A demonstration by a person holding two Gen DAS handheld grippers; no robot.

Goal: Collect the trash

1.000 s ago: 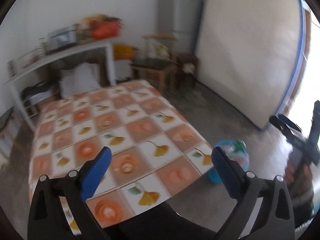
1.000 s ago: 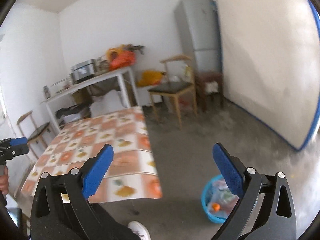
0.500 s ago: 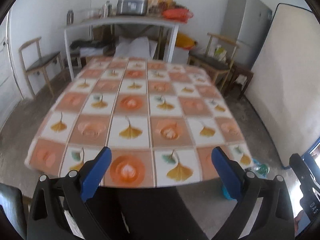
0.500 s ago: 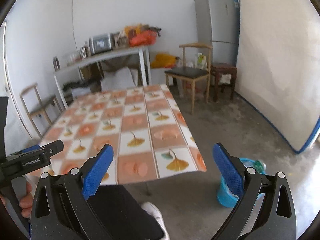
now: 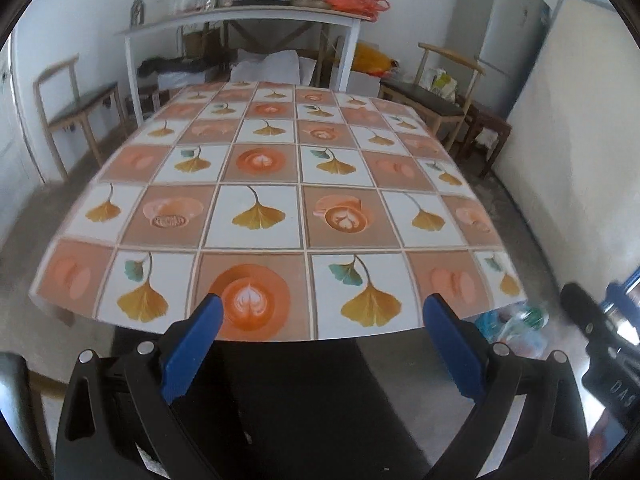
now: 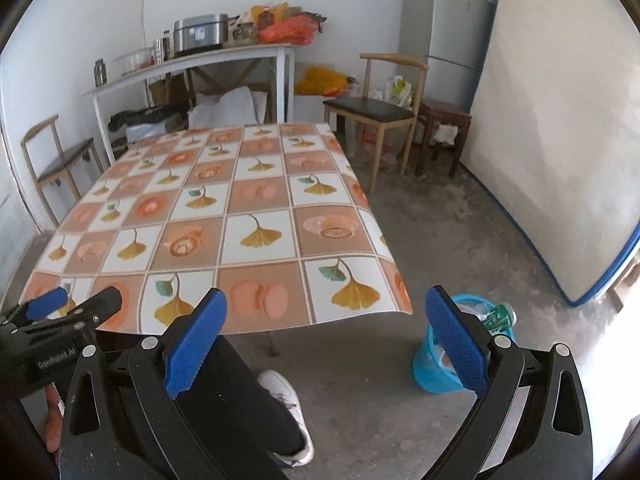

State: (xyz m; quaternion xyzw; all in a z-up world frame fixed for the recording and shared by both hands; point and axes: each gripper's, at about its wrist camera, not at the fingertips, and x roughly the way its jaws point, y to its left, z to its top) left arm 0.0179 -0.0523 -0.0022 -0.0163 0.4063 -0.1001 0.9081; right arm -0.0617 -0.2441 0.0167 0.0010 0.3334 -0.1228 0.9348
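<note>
The blue trash basket [image 6: 434, 368], holding a green-labelled bottle [image 6: 496, 316], stands on the floor just off the table's [image 5: 280, 208] near right corner, within easy reach, while the left gripper [image 5: 320, 344] and right gripper [image 6: 326, 340] hang with fingers spread, empty, near the table's front edge.

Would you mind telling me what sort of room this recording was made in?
Probably a plain kitchen-dining room in a home: a table with a patterned cloth, a refrigerator in the corner, and a white side table carrying cookware.
</note>
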